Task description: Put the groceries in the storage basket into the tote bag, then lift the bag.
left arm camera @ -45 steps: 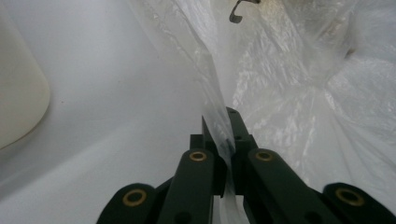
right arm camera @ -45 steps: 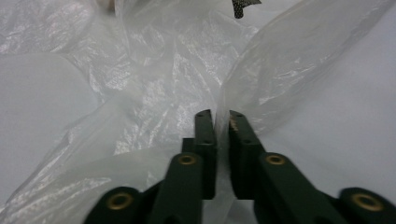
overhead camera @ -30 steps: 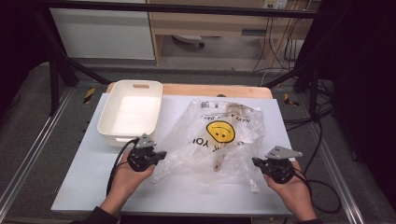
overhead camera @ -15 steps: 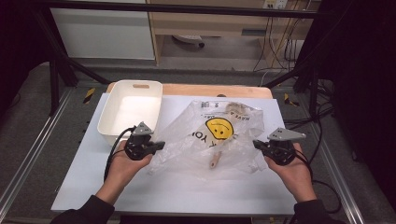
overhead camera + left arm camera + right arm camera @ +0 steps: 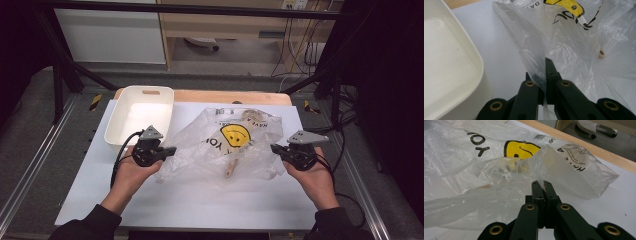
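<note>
Both sets of fingers, left gripper (image 5: 167, 150) and right gripper (image 5: 276, 149), clamped on the smiley plastic bag (image 5: 235, 145), have lifted its edges, probably opening it.

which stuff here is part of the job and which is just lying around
In the job:
- bag, pinched at each side
- left gripper, shut on the bag
- right gripper, shut on the bag
- wooden utensil inside the bag

Lying about:
- white tray, beside the bag
- table
</note>
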